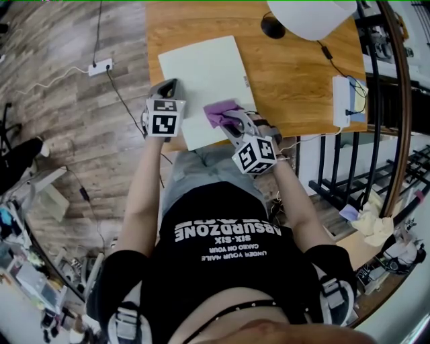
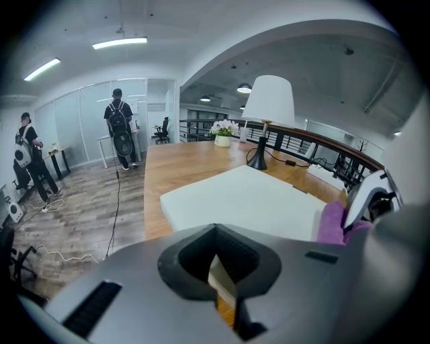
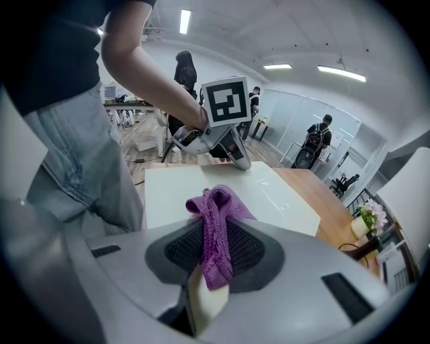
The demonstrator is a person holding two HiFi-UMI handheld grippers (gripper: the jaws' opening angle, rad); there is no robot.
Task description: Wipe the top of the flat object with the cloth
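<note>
**A:** Where's your cloth [image 3: 216, 228] now?

**B:** It's clamped in your right gripper [image 1: 233, 125]. In the right gripper view the jaws are closed on a purple fold, which stands up between the black pads at the centre of the frame. In the head view the cloth rests on the board's near edge, just above the middle of the frame.

**A:** And the board [image 1: 208, 74]?

**B:** It lies flat on the desk [image 1: 289, 87], in the upper middle of the head view. It's a pale rectangle, turned a little askew to the desk's sides.

**A:** What about your left gripper [image 1: 168, 84]?

**B:** Its tip sits at the board's left edge, just left of the cloth in the head view. In the left gripper view the jaws are drawn close, with only a narrow slit between them. A pale bit of the board's edge and some wood show through that slit. I cannot tell whether you are pinching the edge.

**A:** Anything else on the desk?

**B:** A white-shaded lamp [image 1: 310, 15] stands at the top right of the head view. A white box [image 1: 346, 101] with a cable sits at the right edge. People stand on the wooden floor [image 2: 74, 208] at the left of the left gripper view.
</note>
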